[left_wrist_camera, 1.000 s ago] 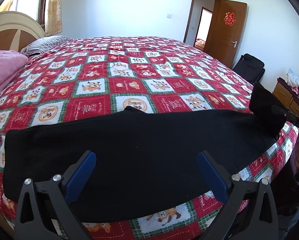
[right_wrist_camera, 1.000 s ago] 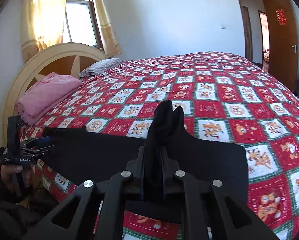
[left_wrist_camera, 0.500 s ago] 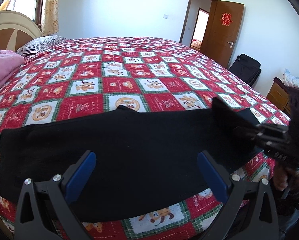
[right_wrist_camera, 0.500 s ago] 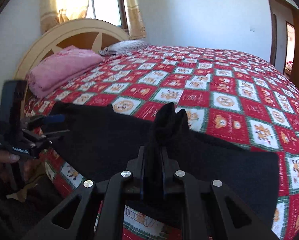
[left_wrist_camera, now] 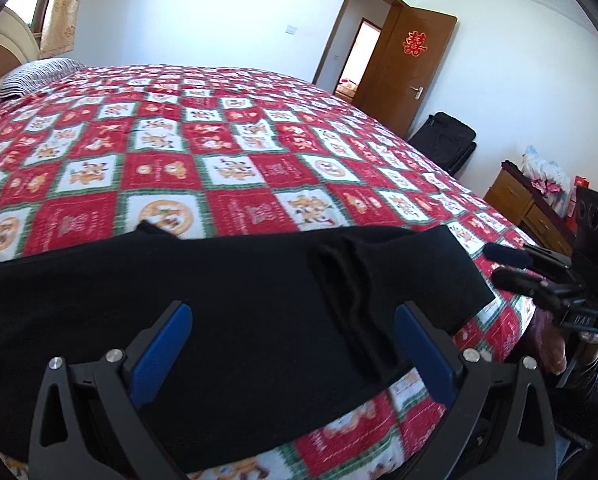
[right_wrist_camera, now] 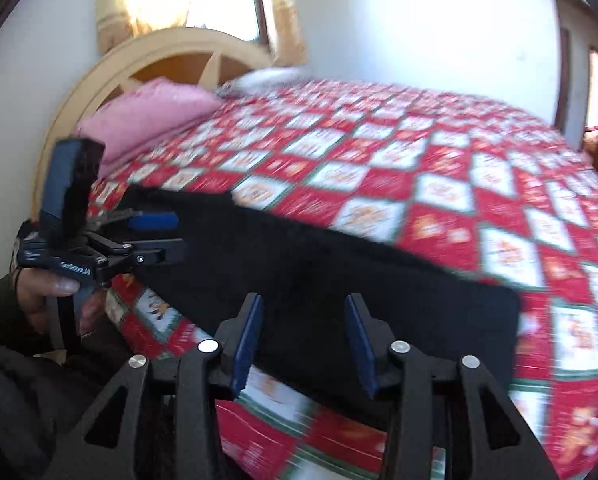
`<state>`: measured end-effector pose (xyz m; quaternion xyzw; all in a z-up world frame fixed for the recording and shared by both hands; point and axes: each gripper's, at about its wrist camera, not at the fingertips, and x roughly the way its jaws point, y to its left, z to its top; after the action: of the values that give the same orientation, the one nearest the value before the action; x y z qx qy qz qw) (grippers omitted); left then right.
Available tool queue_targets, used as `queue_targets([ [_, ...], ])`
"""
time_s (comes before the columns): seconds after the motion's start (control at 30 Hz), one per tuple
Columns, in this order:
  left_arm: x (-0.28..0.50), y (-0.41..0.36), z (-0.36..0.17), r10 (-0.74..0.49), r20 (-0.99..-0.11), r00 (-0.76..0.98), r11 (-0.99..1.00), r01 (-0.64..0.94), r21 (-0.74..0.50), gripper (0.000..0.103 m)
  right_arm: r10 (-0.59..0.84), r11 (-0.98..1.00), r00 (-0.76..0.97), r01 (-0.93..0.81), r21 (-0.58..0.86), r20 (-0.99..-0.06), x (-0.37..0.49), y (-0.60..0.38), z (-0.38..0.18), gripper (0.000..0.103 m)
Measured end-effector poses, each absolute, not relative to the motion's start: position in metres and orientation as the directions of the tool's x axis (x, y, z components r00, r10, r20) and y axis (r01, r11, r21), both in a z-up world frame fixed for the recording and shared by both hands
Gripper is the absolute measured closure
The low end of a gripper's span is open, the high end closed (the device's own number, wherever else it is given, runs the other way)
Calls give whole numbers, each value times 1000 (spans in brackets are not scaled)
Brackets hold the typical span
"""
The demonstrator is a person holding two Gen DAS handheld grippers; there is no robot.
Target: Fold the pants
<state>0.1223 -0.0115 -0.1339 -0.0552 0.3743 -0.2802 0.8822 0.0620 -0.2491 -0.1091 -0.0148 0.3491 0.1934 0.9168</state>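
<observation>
**Black pants lie half-folded at the bed's edge**

Left wrist view: your left hand-held gripper hovers with jaws wide and empty over the black pants, spread along the near edge of the bed. One end looks doubled over; next, pinch an end for another fold. "DAS" shows on the right hand-held gripper.

Right wrist view: blurred; its jaws stand apart, holding nothing.

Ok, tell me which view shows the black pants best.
The left wrist view: it is sharp and shows the black pants spread along the bed's near edge, with a rumpled fold toward the right end. The right wrist view shows the same pants but motion-blurred, with creases lost.
</observation>
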Motion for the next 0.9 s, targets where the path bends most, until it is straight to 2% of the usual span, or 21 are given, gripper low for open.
queue_targets([
  [0.17, 140, -51, -143, -561, -665, 493, 811, 489, -321, 3, 239, 964, 781, -119, 239, -577, 59, -328, -115, 49],
  [0.23, 144, -70, -147, -568, -686, 455, 797, 512, -320, 14, 210, 956, 791, -43, 290, -574, 64, -349, -122, 49],
  [0.3, 148, -84, -151, -565, -708, 424, 789, 529, -312, 18, 179, 950, 802, 9, 311, -570, 67, -362, -127, 49],
  [0.43, 155, -94, -162, -540, -735, 410, 806, 504, -311, 36, 137, 933, 824, 80, 352, -550, 64, -382, -132, 48],
  [0.5, 155, -96, -160, -534, -735, 418, 810, 504, -301, 61, 130, 929, 828, 91, 359, -546, 62, -385, -136, 46],
  [0.53, 157, -96, -160, -532, -736, 418, 811, 502, -301, 81, 129, 930, 826, 92, 357, -549, 62, -384, -138, 45],
  [0.57, 157, -95, -158, -541, -734, 410, 807, 500, -316, 86, 130, 930, 824, 92, 356, -551, 60, -385, -139, 45],
  [0.67, 158, -93, -153, -559, -719, 414, 798, 505, -329, 90, 147, 932, 813, 77, 355, -563, 62, -379, -144, 45],
  [0.9, 159, -83, -134, -594, -666, 451, 787, 496, -366, 92, 151, 940, 822, 53, 338, -549, 60, -373, -142, 44],
])
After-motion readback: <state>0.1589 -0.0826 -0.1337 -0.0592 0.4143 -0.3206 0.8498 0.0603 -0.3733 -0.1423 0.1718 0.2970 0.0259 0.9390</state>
